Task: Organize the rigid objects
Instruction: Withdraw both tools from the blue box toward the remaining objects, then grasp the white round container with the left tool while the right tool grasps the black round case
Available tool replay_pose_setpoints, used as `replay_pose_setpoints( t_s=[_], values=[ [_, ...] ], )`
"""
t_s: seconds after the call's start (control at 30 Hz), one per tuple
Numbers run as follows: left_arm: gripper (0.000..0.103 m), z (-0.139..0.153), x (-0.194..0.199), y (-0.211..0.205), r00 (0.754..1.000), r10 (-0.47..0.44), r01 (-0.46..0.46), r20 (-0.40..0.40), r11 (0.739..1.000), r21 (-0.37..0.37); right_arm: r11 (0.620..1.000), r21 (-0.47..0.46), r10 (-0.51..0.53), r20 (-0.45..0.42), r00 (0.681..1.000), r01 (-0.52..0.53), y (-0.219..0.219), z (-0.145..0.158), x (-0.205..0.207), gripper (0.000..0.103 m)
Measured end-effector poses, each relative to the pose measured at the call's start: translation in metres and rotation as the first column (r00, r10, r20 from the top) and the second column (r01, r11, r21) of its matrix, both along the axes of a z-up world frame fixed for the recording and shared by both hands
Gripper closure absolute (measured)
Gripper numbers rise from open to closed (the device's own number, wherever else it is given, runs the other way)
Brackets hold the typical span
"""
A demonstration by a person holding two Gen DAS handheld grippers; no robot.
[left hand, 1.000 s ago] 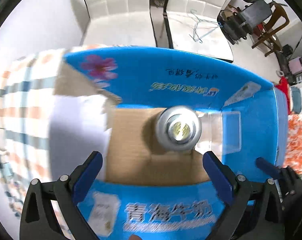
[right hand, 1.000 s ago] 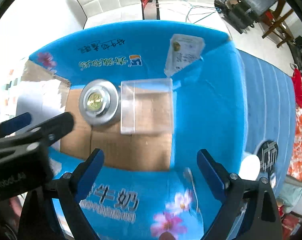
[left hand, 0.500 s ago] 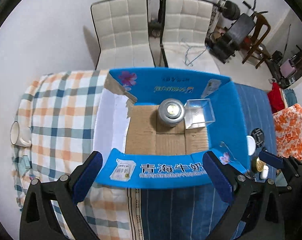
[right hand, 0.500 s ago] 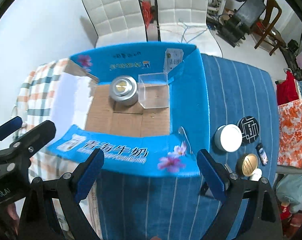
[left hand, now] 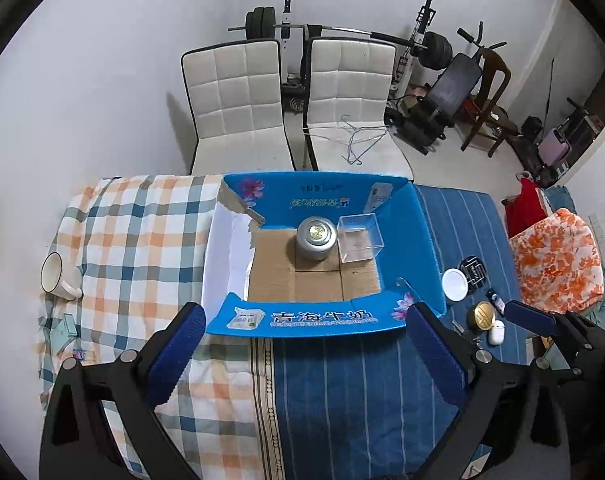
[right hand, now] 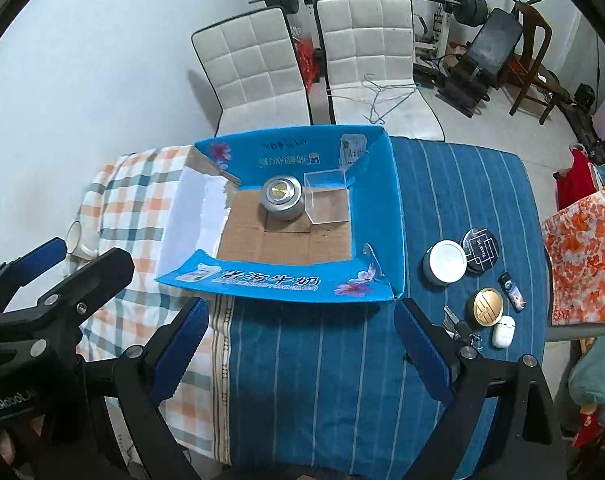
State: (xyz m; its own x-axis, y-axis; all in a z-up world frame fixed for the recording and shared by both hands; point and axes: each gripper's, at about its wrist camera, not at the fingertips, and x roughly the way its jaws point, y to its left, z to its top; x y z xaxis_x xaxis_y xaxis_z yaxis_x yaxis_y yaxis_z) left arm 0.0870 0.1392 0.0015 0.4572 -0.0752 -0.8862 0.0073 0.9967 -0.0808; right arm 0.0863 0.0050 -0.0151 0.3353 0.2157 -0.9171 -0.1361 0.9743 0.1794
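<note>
Looking through the left wrist view, we list: left tongs (left hand: 302, 356) spread apart and empty, above the table (left hand: 362, 400); blue box (left hand: 422, 240) holding a silver tin (left hand: 316, 240) touching a clear case (left hand: 360, 240); white mug (left hand: 58, 278) at the left edge. Through the right wrist view, we list: right tongs (right hand: 302, 344) likewise apart, empty; white-lidded jar (right hand: 444, 262), black disc (right hand: 480, 250), gold lid (right hand: 485, 306) and earbud case (right hand: 503, 332) outside the box, right.

Both wrist cameras look steeply down from well above the table's near edge, the right one further right, sharing the blue carton (left hand: 322, 322) (right hand: 278, 280).
</note>
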Motion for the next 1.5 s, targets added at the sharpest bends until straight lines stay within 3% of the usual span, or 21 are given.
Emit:
replay_pose_setpoints(
  t_s=[0.37, 0.57, 0.77, 0.93, 1.13, 1.5],
  values=[
    [0.0, 0.013, -0.012, -0.024, 0.999, 0.029, -0.029, 0.026, 0.999, 0.013, 0.999, 0.046, 0.01, 0.022, 1.0, -0.011, -0.031, 0.01, -0.009, 0.007],
    [0.0, -0.002, 0.002, -0.068, 1.0, -0.002, 0.002, -0.001, 1.0, -0.023, 0.996, 0.025, -0.088, 0.001, 0.996, 0.088, -0.106, -0.006, -0.001, 0.007],
    [0.0, -0.057, 0.025, -0.165, 0.988, -0.129, 0.123, -0.086, 0.99, -0.071, 0.958, -0.094, -0.276, -0.059, 0.959, 0.269, -0.215, -0.062, 0.017, 0.007],
    [0.0, -0.118, 0.055, -0.239, 0.961, -0.204, 0.197, -0.184, 0.979, -0.059, 0.931, -0.066, -0.365, -0.17, 0.916, 0.359, -0.292, -0.133, 0.04, 0.007],
    [0.0, -0.169, 0.09, -0.285, 0.939, -0.194, 0.185, -0.283, 0.981, -0.057, 0.959, -0.085, -0.281, -0.228, 0.932, 0.269, -0.326, -0.188, 0.084, 0.007],
    [0.0, -0.26, 0.122, -0.314, 0.872, -0.126, 0.154, -0.472, 0.988, 0.021, 0.964, -0.196, -0.227, -0.268, 0.936, 0.178, -0.363, -0.229, 0.11, 0.007]
  ],
)
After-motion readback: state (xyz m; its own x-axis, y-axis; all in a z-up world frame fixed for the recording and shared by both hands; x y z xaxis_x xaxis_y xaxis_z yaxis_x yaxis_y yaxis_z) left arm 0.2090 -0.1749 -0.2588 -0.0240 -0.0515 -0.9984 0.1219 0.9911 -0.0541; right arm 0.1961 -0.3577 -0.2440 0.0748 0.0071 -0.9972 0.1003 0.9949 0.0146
